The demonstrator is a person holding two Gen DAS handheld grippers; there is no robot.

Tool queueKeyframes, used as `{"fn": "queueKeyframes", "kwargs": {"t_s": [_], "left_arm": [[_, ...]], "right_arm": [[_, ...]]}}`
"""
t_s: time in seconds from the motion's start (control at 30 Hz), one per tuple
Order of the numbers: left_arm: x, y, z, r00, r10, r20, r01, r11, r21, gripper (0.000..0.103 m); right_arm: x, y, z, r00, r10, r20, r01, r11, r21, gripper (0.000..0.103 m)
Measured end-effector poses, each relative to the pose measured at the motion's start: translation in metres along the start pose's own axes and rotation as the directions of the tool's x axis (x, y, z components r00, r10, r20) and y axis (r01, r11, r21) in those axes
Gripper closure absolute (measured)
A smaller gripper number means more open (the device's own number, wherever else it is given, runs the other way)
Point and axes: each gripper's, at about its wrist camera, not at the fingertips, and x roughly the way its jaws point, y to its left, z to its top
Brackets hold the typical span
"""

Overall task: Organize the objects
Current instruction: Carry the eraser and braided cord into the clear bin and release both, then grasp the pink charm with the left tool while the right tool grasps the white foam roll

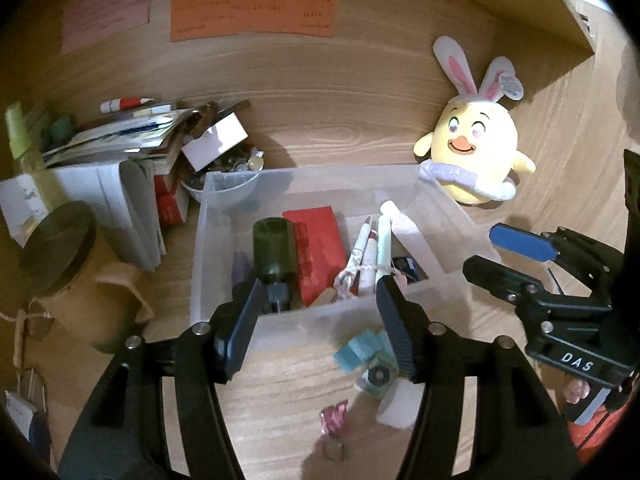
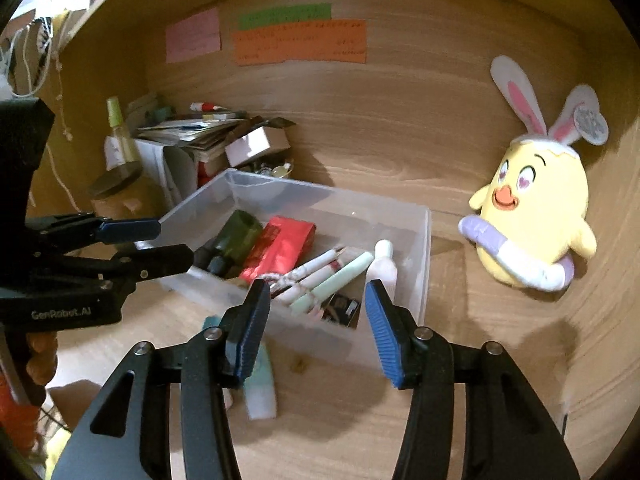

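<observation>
At the centre of both views sits a clear plastic bin (image 1: 224,240) on a wooden desk (image 1: 280,380). Inside it, from the left of the left wrist view, lie a dark green bottle (image 1: 274,254), a red box (image 1: 318,254), a bundle of pens (image 1: 370,254) and a white tube (image 1: 404,226) leaning against the right wall.

Low in the left wrist frame, the left gripper (image 1: 316,326) hangs over the near edge of the bin with its fingers spread wide and nothing between them. Just in front of the bin on the desk lie a teal and white tube (image 1: 374,364) and a small pink wrapper (image 1: 334,422).

The right gripper (image 2: 316,330) fills the bottom of its own view, its blue-padded fingers also apart and empty, poised above the near right corner of the bin. From the left wrist view it shows at the right edge of the frame, beside the bin.

A yellow chick plush (image 2: 532,216) with rabbit ears stands at the right of the frame against the back panel, apart from the bin. A heap of papers (image 1: 120,136) and a dark-lidded jar (image 1: 60,248) crowd the left side. Pink, green and orange paper notes (image 2: 300,42) are stuck on the panel at the top.
</observation>
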Motion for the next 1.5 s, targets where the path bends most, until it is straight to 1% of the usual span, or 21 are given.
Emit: {"fn": "queueKeyframes", "kwargs": {"t_s": [0.13,0.27,0.43,0.53,0.73,0.9,1.0,1.13,1.23,1.27,1.3,1.37,1.43,1.47,1.5], "left_arm": [[-0.01,0.003,-0.012,1.0,-0.018,-0.002,0.018,1.0,-0.018,0.044],[-0.012,0.001,-0.027,1.0,-0.02,-0.022,0.02,1.0,-0.01,0.044],[-0.008,0.0,-0.05,0.998,-0.016,-0.064,0.016,1.0,0.002,0.044],[-0.004,0.003,-0.061,0.995,-0.015,-0.096,0.015,1.0,-0.003,0.044],[0.001,0.006,-0.084,0.988,-0.012,-0.154,0.013,1.0,0.004,0.044],[0.001,0.004,-0.096,0.984,0.007,-0.176,-0.001,0.999,0.034,0.044],[0.002,0.003,-0.101,0.981,0.006,-0.192,0.001,0.999,0.037,0.044],[0.007,0.003,-0.105,0.977,0.008,-0.215,0.002,0.999,0.044,0.053],[0.01,0.002,-0.105,0.976,0.007,-0.216,0.003,0.999,0.049,0.054],[0.011,0.001,-0.104,0.976,0.001,-0.216,0.01,0.999,0.048,0.055],[0.012,0.0,-0.103,0.976,-0.005,-0.216,0.016,0.999,0.048,0.055],[0.015,-0.003,-0.102,0.976,-0.011,-0.216,0.023,0.998,0.056,0.055],[0.017,-0.008,-0.101,0.977,-0.011,-0.214,0.027,0.997,0.071,0.055],[0.019,-0.01,-0.1,0.977,-0.01,-0.211,0.027,0.997,0.078,0.057],[0.02,-0.012,-0.099,0.978,-0.006,-0.208,0.025,0.996,0.087,0.063]], "right_arm": [[-0.009,0.004,-0.012,1.0,0.013,-0.007,-0.013,1.0,-0.006,0.057],[-0.01,0.006,-0.025,0.999,0.026,-0.031,-0.026,1.0,0.001,0.057],[-0.007,0.011,-0.044,0.994,0.081,-0.08,-0.078,0.996,0.033,0.057],[-0.005,0.021,-0.053,0.99,0.104,-0.098,-0.102,0.994,0.023,0.057],[0.002,0.044,-0.059,0.981,0.146,-0.124,-0.15,0.989,-0.019,0.057],[0.011,0.056,-0.06,0.974,0.171,-0.148,-0.179,0.983,-0.041,0.057],[0.019,0.061,-0.061,0.969,0.178,-0.169,-0.189,0.98,-0.054,0.057],[0.032,0.066,-0.063,0.965,0.173,-0.196,-0.189,0.98,-0.066,0.057],[0.038,0.062,-0.065,0.958,0.189,-0.215,-0.202,0.978,-0.042,0.057],[0.038,0.06,-0.066,0.957,0.196,-0.214,-0.207,0.978,-0.032,0.059],[0.038,0.059,-0.065,0.956,0.201,-0.212,-0.211,0.977,-0.027,0.067],[0.035,0.056,-0.065,0.956,0.21,-0.207,-0.218,0.976,-0.015,0.067],[0.029,0.053,-0.064,0.96,0.209,-0.187,-0.214,0.977,-0.008,0.067],[0.026,0.052,-0.063,0.962,0.208,-0.177,-0.213,0.977,-0.006,0.067],[0.023,0.051,-0.062,0.964,0.207,-0.168,-0.21,0.978,-0.003,0.067]]}}
